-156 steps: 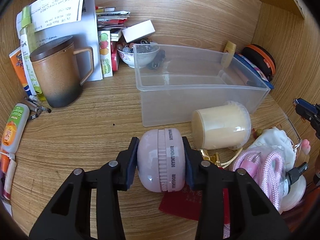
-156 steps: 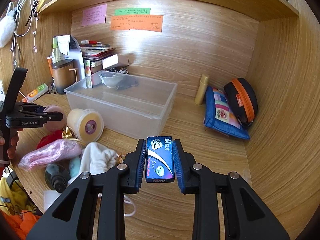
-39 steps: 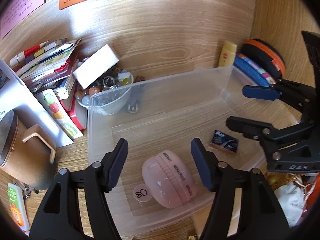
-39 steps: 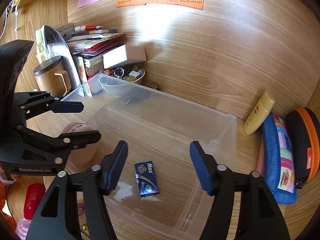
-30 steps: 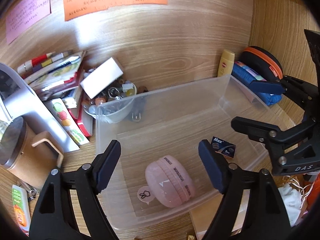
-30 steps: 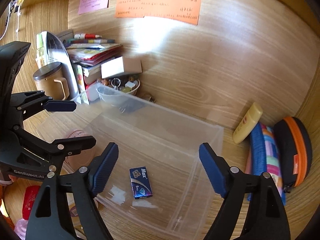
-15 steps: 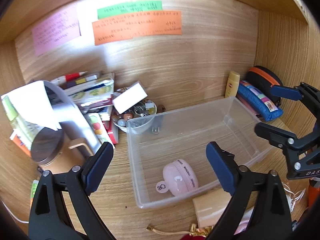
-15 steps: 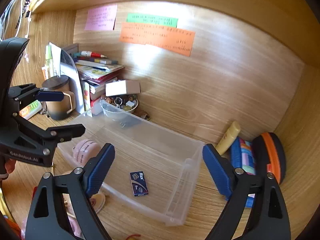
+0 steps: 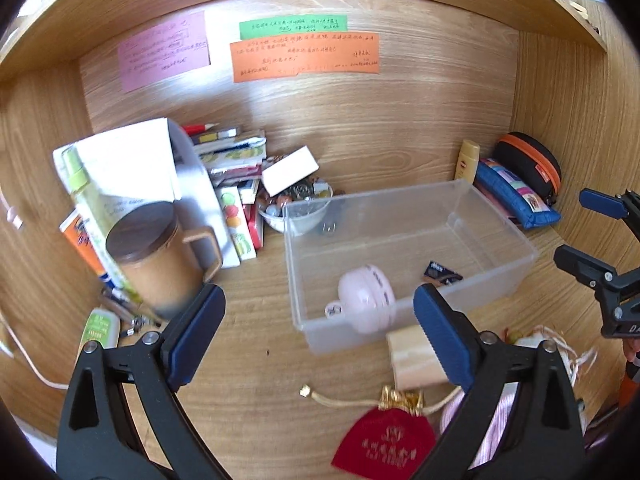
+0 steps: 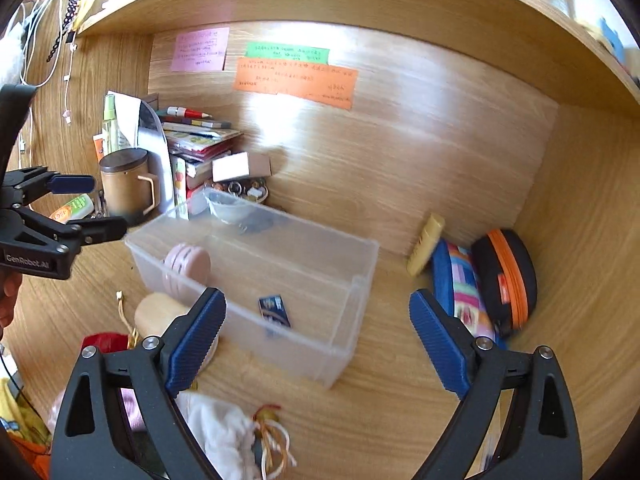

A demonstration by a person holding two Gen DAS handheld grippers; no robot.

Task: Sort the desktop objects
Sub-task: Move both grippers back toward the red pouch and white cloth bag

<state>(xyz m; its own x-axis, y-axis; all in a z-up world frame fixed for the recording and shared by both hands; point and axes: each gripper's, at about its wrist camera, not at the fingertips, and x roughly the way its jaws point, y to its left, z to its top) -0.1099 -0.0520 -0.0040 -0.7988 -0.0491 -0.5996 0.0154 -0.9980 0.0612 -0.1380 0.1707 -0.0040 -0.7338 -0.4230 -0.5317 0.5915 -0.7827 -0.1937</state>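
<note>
Since the earlier frames, both grippers have released their loads and pulled back from the clear rectangular plastic bin (image 9: 408, 240): the round pink plastic case (image 9: 366, 298) lies at its near left end and the small dark blue box (image 10: 275, 311) to its right on the bin floor. The left gripper (image 9: 320, 336) and right gripper (image 10: 316, 340) have just been opening, fingers spread wide with nothing between them. Judged remaining: the cream cylindrical jar (image 9: 414, 358), red velvet drawstring pouch (image 9: 386, 440) and white cloth bundle (image 10: 220, 428) on the near tabletop (image 9: 256, 360).
</note>
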